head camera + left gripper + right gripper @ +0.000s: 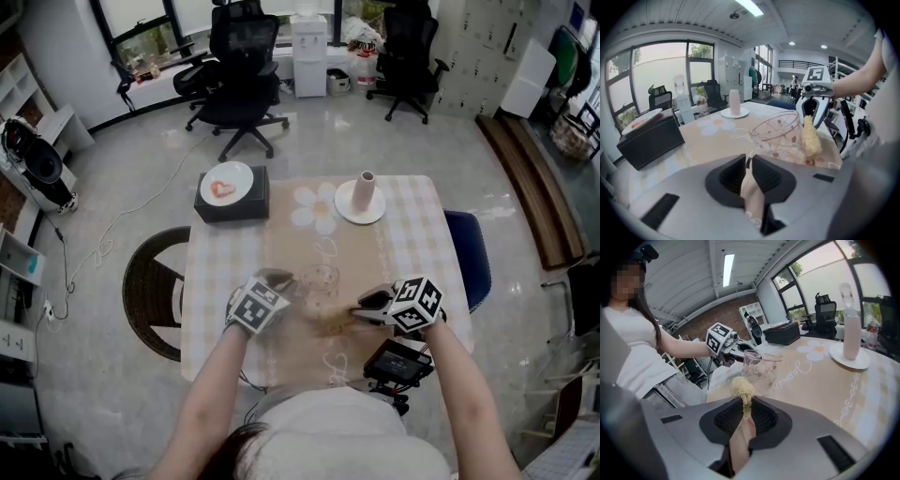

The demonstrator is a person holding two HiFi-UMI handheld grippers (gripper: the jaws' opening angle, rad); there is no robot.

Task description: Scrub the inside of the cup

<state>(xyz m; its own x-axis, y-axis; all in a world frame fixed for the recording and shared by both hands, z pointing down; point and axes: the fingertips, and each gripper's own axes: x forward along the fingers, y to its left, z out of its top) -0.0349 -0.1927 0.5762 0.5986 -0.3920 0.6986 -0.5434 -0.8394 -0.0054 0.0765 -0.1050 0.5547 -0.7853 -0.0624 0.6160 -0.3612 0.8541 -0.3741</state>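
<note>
Near edge of the counter (pixel 412 234): both forearms reach out, both tools tipped downward and angled in toward each other. The left gripper (pixel 274 285) has its fingers clenched on a thin clear part of the spotted glass cup (pixel 780 135), which sits on the counter between the two tools. The right gripper (pixel 373 305) has its fingers clenched on a straw-coloured scrubber (pixel 742 387), held just beside the cup's outer wall. Far right, a pink bottle (pixel 367 190) stands on a white plate (pixel 349 212). Far left, a black box (pixel 230 204).
</note>
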